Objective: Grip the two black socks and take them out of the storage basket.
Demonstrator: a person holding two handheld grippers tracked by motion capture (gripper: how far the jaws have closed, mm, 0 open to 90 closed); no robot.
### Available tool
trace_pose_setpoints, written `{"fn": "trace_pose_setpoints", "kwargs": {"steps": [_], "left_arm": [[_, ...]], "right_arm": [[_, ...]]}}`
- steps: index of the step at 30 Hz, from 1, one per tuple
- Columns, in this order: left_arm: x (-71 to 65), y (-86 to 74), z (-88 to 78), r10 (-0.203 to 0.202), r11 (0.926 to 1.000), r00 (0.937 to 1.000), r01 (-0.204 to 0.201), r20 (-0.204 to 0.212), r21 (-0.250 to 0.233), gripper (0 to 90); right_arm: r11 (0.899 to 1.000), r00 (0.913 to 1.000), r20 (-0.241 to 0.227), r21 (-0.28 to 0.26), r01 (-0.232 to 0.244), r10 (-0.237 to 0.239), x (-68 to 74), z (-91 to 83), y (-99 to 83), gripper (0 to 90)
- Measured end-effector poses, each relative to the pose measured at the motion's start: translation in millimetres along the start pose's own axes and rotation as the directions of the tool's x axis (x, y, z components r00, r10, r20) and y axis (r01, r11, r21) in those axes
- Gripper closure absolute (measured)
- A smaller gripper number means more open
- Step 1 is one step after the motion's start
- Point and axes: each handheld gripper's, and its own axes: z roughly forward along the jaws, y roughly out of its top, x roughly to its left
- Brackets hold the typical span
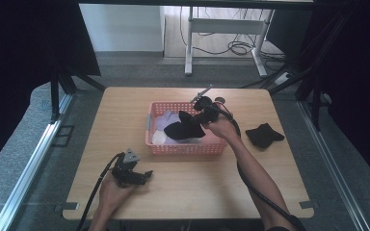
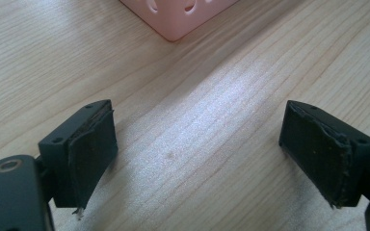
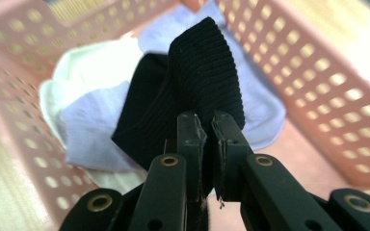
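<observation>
A pink perforated basket stands mid-table with pale lilac and white cloths inside. My right gripper is over the basket, shut on a black ribbed sock that hangs from its jaws. In the right gripper view the black sock rises from the closed jaws above the lilac cloth and a white cloth. A second black sock lies on the table right of the basket. My left gripper rests low on the table near its front, open, with bare wood between its pads.
The wooden table has free room left of the basket and along the front. The basket's corner shows at the top of the left gripper view. Black curtains flank the table; a white desk frame stands behind.
</observation>
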Motion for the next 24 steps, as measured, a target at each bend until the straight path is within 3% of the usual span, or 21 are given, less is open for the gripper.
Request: {"fn": "trace_pose_setpoints", "kwargs": {"steps": [7,24], "left_arm": [[0.0,0.0,-0.1,0.0,1.0,1.0,0.0,-0.001,0.001,12.8],[0.2,0.2,-0.1,0.002,1.0,1.0,-0.002,-0.002,0.002,12.8]], "right_arm": [[0.998,0.9999,0.011,-0.055,0.007,-0.006,-1.9,-31.7,9.2,83.1],[0.993,0.9982,0.049,-0.116,-0.028,0.034,-16.4,-93.4,21.1,83.1]]}}
